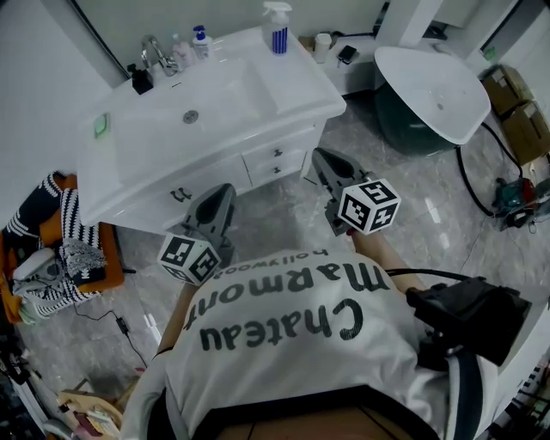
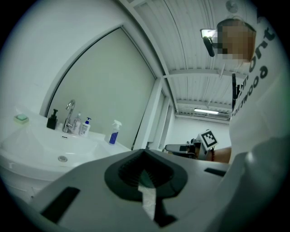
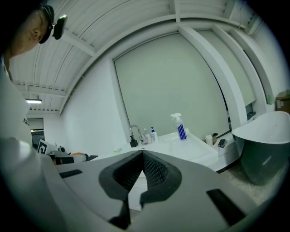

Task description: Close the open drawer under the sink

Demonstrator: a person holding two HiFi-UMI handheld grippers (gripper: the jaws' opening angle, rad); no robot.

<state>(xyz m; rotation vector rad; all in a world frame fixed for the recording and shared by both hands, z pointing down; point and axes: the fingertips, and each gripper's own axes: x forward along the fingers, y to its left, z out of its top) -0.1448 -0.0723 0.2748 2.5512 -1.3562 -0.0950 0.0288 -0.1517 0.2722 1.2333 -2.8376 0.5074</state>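
Observation:
The white sink vanity (image 1: 258,112) stands ahead of me, with two small drawer fronts (image 1: 277,155) under its right part and a cabinet door handle (image 1: 180,195) to their left. From this angle I cannot tell whether either drawer stands out. My left gripper (image 1: 225,191) is held level just short of the cabinet door, jaws shut and empty. My right gripper (image 1: 320,156) hangs shut and empty near the vanity's right corner, beside the drawers. In the left gripper view the left gripper (image 2: 145,152) shows its tips together, as does the right gripper (image 3: 141,152) in its own view.
On the counter are a faucet (image 1: 155,53), a black soap dispenser (image 1: 141,80) and a blue-striped spray bottle (image 1: 277,26). A round white-topped tub (image 1: 430,90) stands at right, with cardboard boxes (image 1: 516,112) beyond it. A heap of striped clothes (image 1: 60,249) lies on the floor at left.

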